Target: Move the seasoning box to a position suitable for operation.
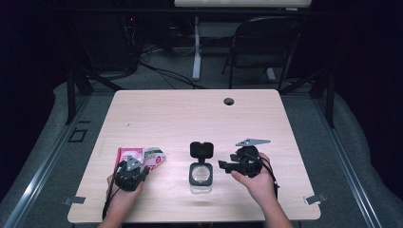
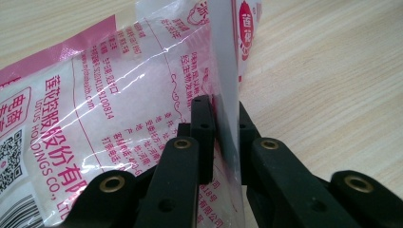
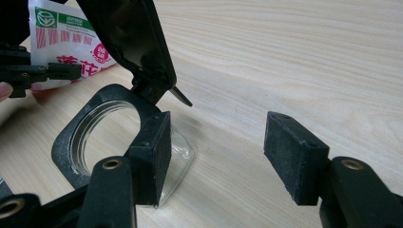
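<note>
While pinched upright, glossy pink-printed bag (image 2: 142, 95).

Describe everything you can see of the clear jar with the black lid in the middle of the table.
The jar stands upright on the wooden table, between the two hands. Its body looks like clear glass or plastic, squarish with rounded corners; no contents can be made out. A black collar rings its round mouth, and the black flip lid is hinged open, standing up behind the mouth. The right tool is open beside it, one pad close against the jar's corner; contact is unclear.
</note>
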Demonstrator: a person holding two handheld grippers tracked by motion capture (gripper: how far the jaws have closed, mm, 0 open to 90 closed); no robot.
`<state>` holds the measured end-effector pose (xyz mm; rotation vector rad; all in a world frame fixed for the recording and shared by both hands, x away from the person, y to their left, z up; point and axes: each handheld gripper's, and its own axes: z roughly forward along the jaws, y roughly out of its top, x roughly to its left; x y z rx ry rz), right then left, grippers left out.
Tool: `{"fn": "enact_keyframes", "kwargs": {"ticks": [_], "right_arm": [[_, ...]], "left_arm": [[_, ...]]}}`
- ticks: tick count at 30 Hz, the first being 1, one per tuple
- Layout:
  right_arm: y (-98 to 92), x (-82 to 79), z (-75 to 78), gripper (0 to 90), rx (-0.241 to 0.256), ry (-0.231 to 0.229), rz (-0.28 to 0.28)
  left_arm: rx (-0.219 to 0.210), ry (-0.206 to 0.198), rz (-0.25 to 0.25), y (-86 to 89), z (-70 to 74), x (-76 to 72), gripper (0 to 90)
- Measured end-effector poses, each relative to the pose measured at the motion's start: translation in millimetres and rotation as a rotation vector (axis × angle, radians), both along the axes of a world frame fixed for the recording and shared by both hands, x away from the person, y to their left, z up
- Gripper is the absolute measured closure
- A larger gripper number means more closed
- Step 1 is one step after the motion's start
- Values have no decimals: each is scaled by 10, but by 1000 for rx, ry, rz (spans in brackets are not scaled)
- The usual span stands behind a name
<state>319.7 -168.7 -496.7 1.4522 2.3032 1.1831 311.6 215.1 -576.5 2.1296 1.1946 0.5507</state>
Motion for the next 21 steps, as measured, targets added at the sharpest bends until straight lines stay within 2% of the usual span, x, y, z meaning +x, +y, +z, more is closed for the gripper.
{"fn": "enact_keyframes", "kwargs": {"ticks": [2,4,6,11,15,21], "right_arm": [[-1,0,0,423,-1,1,1],[0,-1,-1,422,-1,2,0],[1,0,-1,422,0,3,0],[-4,1,-1,424,2,0,0],[1,0,-1,424,3,2,-3],[-8,5,-17,426,12,4,-4]], "left_arm": [[45,-34,-30,-29,-10,-17,837],[52,-46,-29,-47,-15,-26,836],[39,-42,-20,-43,-13,-21,849],[-47,-13,-1,42,-6,12,888],[-75,-3,-4,75,3,46,899],[-87,-2,-8,87,42,76,900]]}}
